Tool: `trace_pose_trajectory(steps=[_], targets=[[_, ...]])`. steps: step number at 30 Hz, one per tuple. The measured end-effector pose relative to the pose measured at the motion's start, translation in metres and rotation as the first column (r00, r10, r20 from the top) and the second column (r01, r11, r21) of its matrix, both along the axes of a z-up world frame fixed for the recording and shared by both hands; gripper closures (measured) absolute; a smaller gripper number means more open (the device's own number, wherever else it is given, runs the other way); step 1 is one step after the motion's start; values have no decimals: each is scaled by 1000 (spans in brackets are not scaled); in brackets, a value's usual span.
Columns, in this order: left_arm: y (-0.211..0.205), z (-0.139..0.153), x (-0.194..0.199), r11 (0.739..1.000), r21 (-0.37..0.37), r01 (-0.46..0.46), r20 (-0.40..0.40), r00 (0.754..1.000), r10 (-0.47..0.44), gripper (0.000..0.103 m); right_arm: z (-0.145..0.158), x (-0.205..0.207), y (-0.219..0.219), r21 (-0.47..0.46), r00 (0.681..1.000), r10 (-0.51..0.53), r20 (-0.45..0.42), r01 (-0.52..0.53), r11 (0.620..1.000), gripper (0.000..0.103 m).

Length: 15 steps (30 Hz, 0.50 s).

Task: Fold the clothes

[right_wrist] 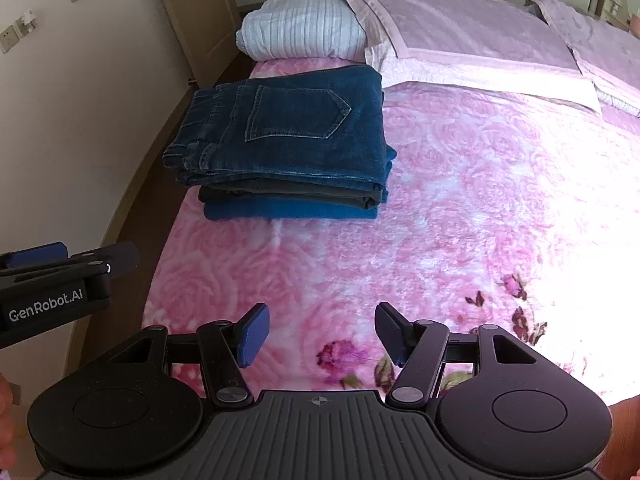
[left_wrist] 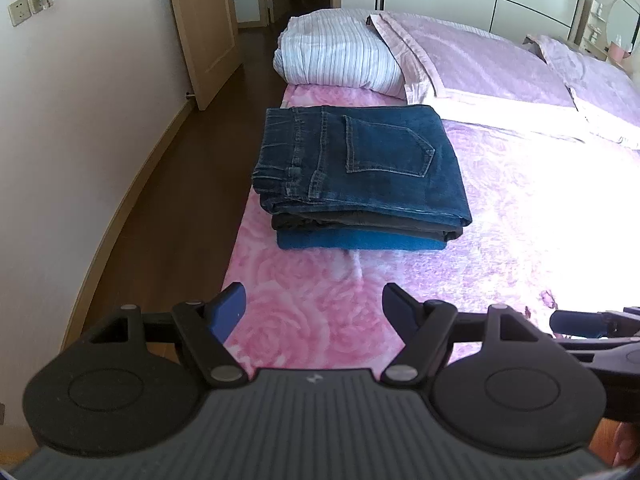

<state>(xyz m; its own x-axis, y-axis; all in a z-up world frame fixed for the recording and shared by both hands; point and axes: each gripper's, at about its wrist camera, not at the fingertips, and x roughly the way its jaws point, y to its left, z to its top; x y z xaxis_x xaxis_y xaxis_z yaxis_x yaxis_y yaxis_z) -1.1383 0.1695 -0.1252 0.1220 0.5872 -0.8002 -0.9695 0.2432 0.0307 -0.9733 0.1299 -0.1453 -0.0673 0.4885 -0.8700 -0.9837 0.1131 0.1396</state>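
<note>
A stack of folded clothes lies near the left edge of the bed: dark blue jeans [left_wrist: 360, 160] [right_wrist: 296, 128] on top with a back pocket facing up, a dark grey garment [left_wrist: 368, 226] under them and a bright blue one [left_wrist: 360, 240] [right_wrist: 292, 212] at the bottom. My left gripper [left_wrist: 314, 308] hangs open over the pink blanket, short of the stack, with nothing between its fingers. My right gripper [right_wrist: 320, 332] is also open and empty, further right over the blanket. The left gripper [right_wrist: 72, 260] shows at the left edge of the right wrist view.
The pink rose-patterned blanket [left_wrist: 500, 220] [right_wrist: 460, 208] covers the bed. A striped white folded quilt [left_wrist: 340, 52] and lilac pillows [left_wrist: 480, 64] lie at the head. Wooden floor [left_wrist: 160, 200], a white wall and an open door [left_wrist: 204, 28] are to the left of the bed.
</note>
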Motion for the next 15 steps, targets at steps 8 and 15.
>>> trace_pose_trajectory(steps=[8,15], targets=[[27,-3,-10,999,-22,39,-2,999,-39,31,-1,-11,20,-27,999,-44,3,44,999,41],[48,-5,-14,996,-18,82,-18,996,-82,31,-3,-19,33,-40,997,-82,4,82,996,41]])
